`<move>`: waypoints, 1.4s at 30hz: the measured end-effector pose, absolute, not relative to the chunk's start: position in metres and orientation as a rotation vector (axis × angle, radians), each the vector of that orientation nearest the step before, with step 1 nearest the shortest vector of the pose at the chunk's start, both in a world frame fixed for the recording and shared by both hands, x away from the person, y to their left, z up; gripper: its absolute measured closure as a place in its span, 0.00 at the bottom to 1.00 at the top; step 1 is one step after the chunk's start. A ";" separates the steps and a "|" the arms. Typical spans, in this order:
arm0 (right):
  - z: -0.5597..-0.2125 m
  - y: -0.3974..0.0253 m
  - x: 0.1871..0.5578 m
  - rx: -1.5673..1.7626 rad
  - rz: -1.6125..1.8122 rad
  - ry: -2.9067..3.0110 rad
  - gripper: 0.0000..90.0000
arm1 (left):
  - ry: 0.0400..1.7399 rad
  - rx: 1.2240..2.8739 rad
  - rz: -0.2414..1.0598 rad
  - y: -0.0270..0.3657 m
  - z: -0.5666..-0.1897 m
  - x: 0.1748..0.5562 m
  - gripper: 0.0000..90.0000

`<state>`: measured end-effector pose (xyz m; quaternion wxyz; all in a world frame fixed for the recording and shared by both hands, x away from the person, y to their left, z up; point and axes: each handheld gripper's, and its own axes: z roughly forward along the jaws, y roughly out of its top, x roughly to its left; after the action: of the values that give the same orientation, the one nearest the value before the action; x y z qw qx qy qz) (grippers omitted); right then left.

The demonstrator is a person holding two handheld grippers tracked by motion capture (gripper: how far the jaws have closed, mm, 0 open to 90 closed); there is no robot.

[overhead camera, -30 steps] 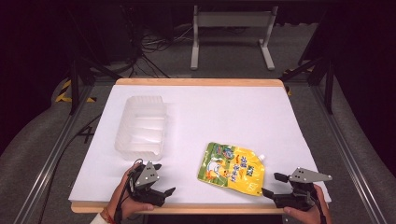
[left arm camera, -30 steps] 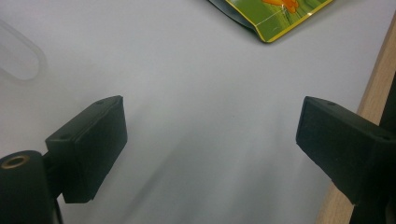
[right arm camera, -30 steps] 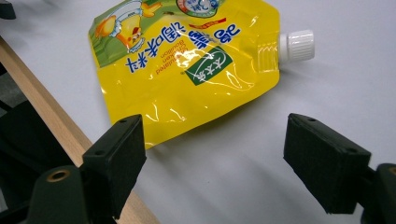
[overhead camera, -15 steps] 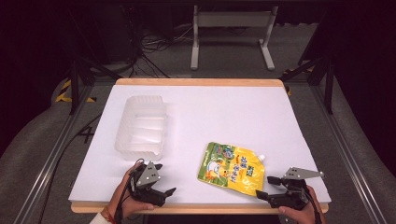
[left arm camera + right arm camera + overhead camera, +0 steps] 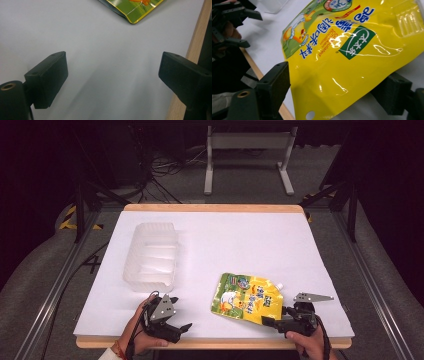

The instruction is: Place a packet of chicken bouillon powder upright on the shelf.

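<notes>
A yellow and green spouted pouch [image 5: 247,297] lies flat on the white table near the front right. My right gripper [image 5: 268,320] points left at its near corner. In the right gripper view that gripper [image 5: 334,92] is open, and the pouch [image 5: 352,50] has its lower edge lying between the two wide-apart jaws. My left gripper [image 5: 181,328] rests at the front left, a short way left of the pouch. In the left gripper view it [image 5: 115,75] is open over bare white table, with a corner of the pouch [image 5: 133,10] ahead of it.
A clear plastic container [image 5: 152,255] stands empty at the left, beyond the left gripper. The wooden table edge [image 5: 197,45] runs close beside the left gripper's outer jaw. The other hand and its gripper [image 5: 232,22] show far off in the right gripper view.
My right gripper has slid left along the front edge until its open jaws reach the pouch's near corner. The left gripper has stayed where it was.
</notes>
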<state>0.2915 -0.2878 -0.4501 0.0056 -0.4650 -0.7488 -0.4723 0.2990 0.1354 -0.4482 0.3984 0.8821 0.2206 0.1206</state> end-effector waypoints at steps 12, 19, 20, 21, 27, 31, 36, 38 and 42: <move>-0.429 -0.288 0.300 -1.548 -1.689 -2.294 0.86 | 0.552 2.221 0.297 0.129 -0.445 0.300 0.11; -0.393 -0.267 0.305 -1.353 -1.823 -2.402 0.99 | 0.550 2.186 0.311 0.129 -0.435 0.300 0.11; -0.388 -0.263 0.305 -1.320 -1.829 -2.432 1.00 | 0.559 2.174 0.304 0.129 -0.434 0.300 0.11; -0.382 -0.259 0.306 -1.285 -1.831 -2.474 1.00 | 0.548 2.168 0.316 0.129 -0.431 0.301 0.11; -0.349 -0.234 0.308 -1.057 -1.819 -2.653 1.00 | 0.554 2.119 0.356 0.126 -0.414 0.307 0.12; -0.334 -0.222 0.307 -0.954 -1.795 -2.751 1.00 | 0.538 2.113 0.376 0.122 -0.406 0.309 0.12; -0.317 -0.207 0.308 -0.784 -1.710 -2.888 1.00 | 0.521 2.095 0.407 0.114 -0.393 0.314 0.13; -0.310 -0.203 0.307 -0.716 -1.680 -2.921 1.00 | 0.522 2.082 0.404 0.112 -0.388 0.318 0.13; -0.299 -0.199 0.307 -0.613 -1.662 -2.951 1.00 | 0.512 2.062 0.398 0.110 -0.381 0.324 0.13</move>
<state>0.3075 -0.1987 -0.2988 -0.1493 -0.1761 -0.8478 -0.4774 0.3239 0.1097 -0.3807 0.4705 0.8418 0.2088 0.1625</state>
